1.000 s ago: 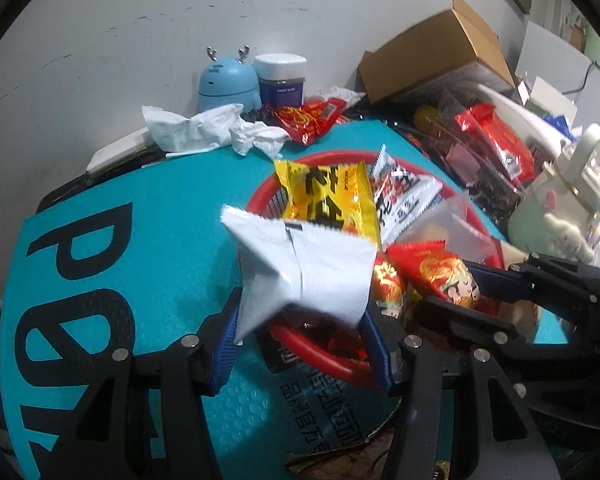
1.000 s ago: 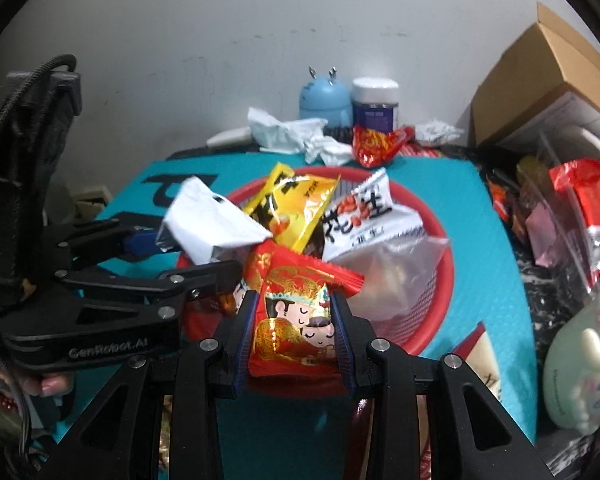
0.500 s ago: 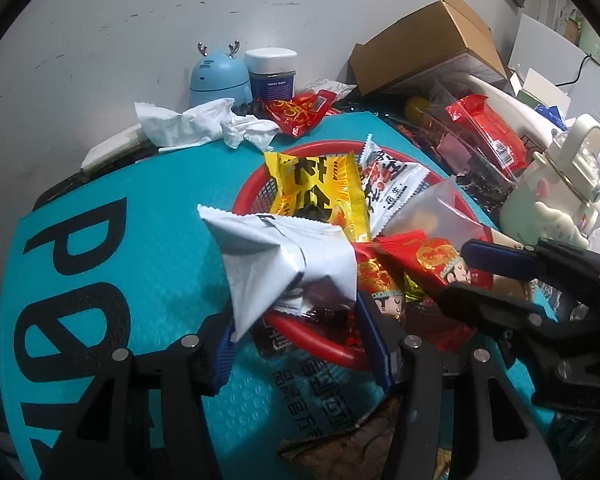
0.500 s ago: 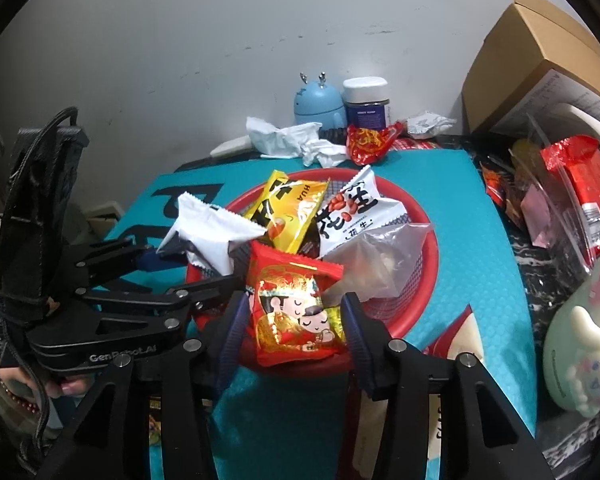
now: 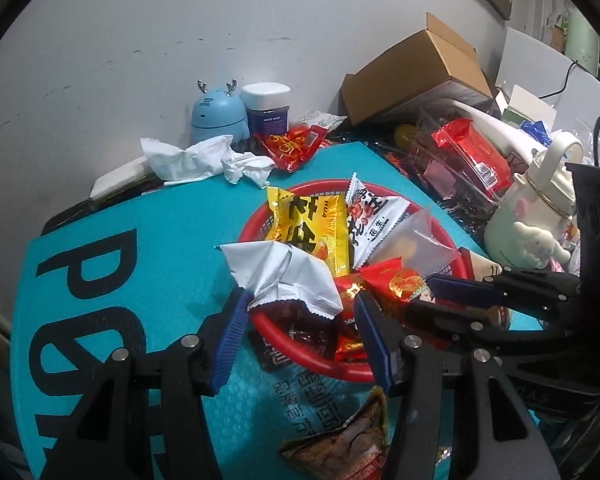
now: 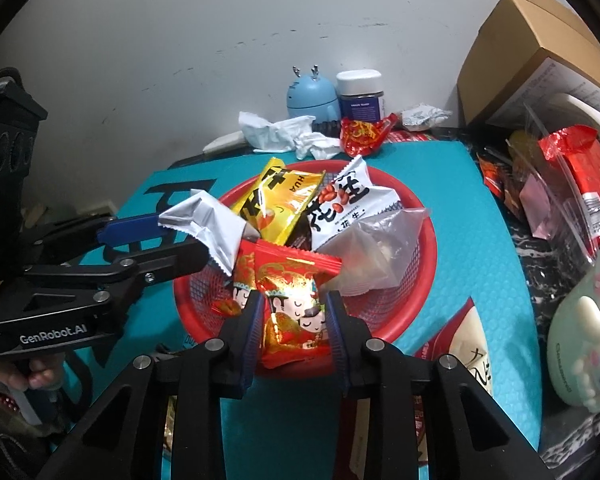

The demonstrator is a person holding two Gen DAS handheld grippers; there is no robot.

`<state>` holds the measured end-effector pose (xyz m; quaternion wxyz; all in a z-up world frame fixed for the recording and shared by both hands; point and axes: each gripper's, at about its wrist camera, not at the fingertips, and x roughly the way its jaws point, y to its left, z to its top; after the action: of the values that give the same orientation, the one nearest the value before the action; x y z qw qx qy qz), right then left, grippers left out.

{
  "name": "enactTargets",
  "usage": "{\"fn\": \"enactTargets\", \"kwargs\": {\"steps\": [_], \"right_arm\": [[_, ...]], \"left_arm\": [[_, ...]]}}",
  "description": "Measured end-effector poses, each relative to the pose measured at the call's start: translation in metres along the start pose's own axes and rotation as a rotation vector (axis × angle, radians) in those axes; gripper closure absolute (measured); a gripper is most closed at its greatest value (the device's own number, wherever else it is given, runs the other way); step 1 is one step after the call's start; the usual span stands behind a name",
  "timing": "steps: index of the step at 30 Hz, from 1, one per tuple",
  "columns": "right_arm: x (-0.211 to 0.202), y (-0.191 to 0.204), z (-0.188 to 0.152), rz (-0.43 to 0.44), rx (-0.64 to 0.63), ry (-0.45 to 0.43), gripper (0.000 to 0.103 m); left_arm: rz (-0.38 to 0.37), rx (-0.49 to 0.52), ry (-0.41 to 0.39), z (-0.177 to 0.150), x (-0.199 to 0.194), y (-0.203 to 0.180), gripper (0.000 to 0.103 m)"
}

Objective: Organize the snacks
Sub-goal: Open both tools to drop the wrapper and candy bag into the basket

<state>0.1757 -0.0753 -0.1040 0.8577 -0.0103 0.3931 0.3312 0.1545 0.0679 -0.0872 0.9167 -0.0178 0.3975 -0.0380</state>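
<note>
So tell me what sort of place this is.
Most likely a cluttered table in someone's home or dorm room, against a plain wall. A red basket of snack packets sits on a teal mat, with a cardboard box and a character-decorated kettle crowded alongside.

Against the wall stand a blue antlered gadget [image 5: 219, 117], a white-lidded jar [image 5: 267, 107] and a cardboard box [image 5: 416, 70].

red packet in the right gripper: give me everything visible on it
The red packet is a glossy foil snack pouch, red with gold trim, printed with cartoon faces and crimped along its top edge. It stands roughly upright and slightly crumpled over the near rim of the red basket. The right gripper, whose jaws have just been closing, pinches its lower half from both sides. Its top edge reaches up toward a clear bag; a similar red packet sits at its left.
</note>
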Motion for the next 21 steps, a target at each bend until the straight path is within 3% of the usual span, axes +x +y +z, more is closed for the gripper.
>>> {"fn": "enactTargets", "kwargs": {"steps": [8,13,16,21], "right_arm": [[-0.002,0.001,0.000,0.008,0.000,-0.002,0.069],[-0.012,0.004,0.001,-0.002,-0.003,-0.012,0.068],[-0.022,0.008,0.002,-0.017,-0.006,-0.026,0.059],[-0.043,0.014,0.005,-0.038,-0.026,-0.050,0.059]], "left_arm": [[-0.002,-0.012,0.043,-0.002,0.011,0.002,0.049],[0.019,-0.014,0.042,0.000,-0.001,-0.001,0.049],[0.024,-0.020,0.043,0.000,-0.009,-0.002,0.049],[0.020,-0.028,0.026,0.003,-0.029,-0.008,0.049]]}}
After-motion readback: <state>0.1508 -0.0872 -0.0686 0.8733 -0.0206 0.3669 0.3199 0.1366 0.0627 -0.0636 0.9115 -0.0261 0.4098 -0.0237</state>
